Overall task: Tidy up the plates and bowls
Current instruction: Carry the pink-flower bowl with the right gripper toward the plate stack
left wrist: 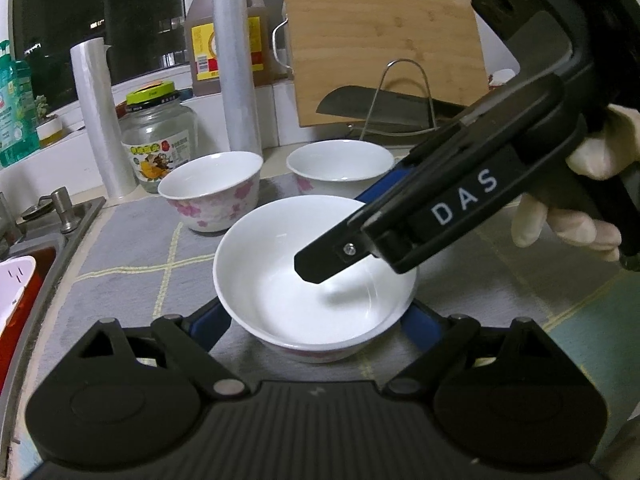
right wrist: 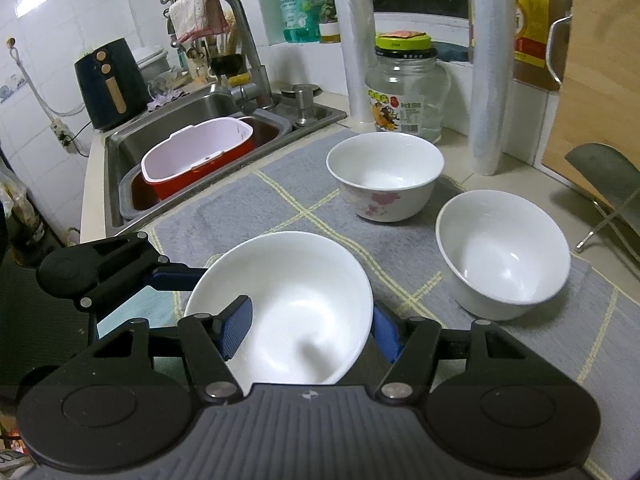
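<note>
Near bowl (left wrist: 316, 284), lower centre of the left wrist view, stands on the grey checked mat (left wrist: 132, 248) spread over the table. The left gripper (left wrist: 316, 320) straddles it, one blue finger at each side of the bowl's wall; its jaws stand partly open, and whether the pads press the wall cannot be told. The right gripper (right wrist: 308, 328) has its jaws drawn in on the same bowl's rim, one blue finger (right wrist: 236, 328) inside the white hollow at lower left of the right wrist view, the other outside at lower centre. Two further bowls wait on the mat: the flowered bowl (right wrist: 386, 176) at upper centre and the plain bowl (right wrist: 502, 252) at right, well apart from each other. The step in hand appears to be securing the first bowl for stacking. The next move probably calls for lifting it level, carrying it over one of the waiting bowls and lowering it squarely, rims concentric.
</note>
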`<state>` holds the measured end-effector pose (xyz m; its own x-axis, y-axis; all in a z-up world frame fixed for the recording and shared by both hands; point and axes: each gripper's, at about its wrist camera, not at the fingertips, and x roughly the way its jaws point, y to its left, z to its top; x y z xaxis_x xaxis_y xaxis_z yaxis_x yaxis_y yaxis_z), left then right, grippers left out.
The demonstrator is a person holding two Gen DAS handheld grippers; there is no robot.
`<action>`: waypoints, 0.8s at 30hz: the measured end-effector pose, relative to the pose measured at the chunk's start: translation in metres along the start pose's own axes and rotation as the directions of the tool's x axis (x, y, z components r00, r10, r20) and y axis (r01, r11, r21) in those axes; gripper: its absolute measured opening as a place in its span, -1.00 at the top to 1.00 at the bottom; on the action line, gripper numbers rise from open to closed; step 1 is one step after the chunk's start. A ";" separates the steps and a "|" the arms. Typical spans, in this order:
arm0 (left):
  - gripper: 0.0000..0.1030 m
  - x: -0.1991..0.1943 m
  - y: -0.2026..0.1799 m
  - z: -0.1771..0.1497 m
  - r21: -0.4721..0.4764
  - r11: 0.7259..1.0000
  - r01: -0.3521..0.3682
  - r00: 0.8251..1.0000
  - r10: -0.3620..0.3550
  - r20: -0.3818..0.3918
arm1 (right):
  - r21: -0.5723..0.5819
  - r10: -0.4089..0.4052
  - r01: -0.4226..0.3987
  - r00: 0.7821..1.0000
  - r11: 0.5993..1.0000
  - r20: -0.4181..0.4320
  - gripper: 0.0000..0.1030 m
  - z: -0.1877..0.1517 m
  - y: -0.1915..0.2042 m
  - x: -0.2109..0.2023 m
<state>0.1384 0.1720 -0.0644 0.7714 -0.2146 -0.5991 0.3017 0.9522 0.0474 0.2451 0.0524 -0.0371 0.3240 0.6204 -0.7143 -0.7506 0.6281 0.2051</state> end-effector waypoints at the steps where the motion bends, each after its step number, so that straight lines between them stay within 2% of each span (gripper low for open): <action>1: -0.76 -0.001 -0.002 0.001 0.001 1.000 0.006 1.000 -0.006 0.001 | 0.003 -0.004 0.004 1.000 1.000 0.002 -0.35 -0.002 -0.001 -0.003; 12: -0.76 -0.007 -0.034 0.010 0.032 0.995 0.095 0.995 -0.095 0.008 | 0.059 -0.051 0.050 0.999 0.997 0.014 -0.36 -0.030 -0.012 -0.046; 24: -0.76 0.004 -0.073 0.023 0.088 0.976 0.198 0.980 -0.199 0.007 | 0.125 -0.139 0.136 0.990 0.983 0.014 -0.36 -0.061 -0.034 -0.086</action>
<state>0.1325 0.0965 -0.0524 0.6998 -0.4018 -0.5906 0.4964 0.8681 -0.0025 0.2072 -0.0507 -0.0236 0.4330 0.5337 -0.7264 -0.6219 0.7602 0.1878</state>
